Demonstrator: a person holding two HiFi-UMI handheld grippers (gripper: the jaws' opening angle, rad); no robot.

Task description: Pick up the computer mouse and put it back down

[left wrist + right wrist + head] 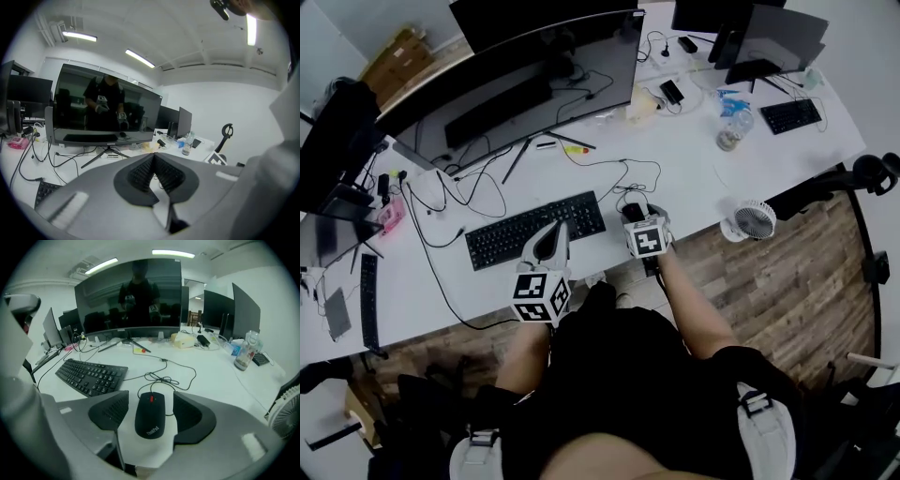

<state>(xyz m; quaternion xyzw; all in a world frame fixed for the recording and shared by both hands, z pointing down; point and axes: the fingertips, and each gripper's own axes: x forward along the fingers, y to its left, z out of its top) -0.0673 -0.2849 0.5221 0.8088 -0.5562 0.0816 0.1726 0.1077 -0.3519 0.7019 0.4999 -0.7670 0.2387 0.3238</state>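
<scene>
Left claw (551,240): closed on nothing, held over the keyboard (502,239). Right claw (151,398): open, its pads flanking the black computer mouse (150,416) without touching it. The computer mouse lies on the white bench (211,380), right of the keyboard.

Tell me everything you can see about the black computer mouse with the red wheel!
The black computer mouse is smooth, oval plastic with a red scroll wheel near its front and small pale lettering at its back. It lies flat on the white desk, right of the black keyboard. Its thin black cable loops away behind it. It sits between the open jaws of the right gripper, whose pads touch neither side.
</scene>
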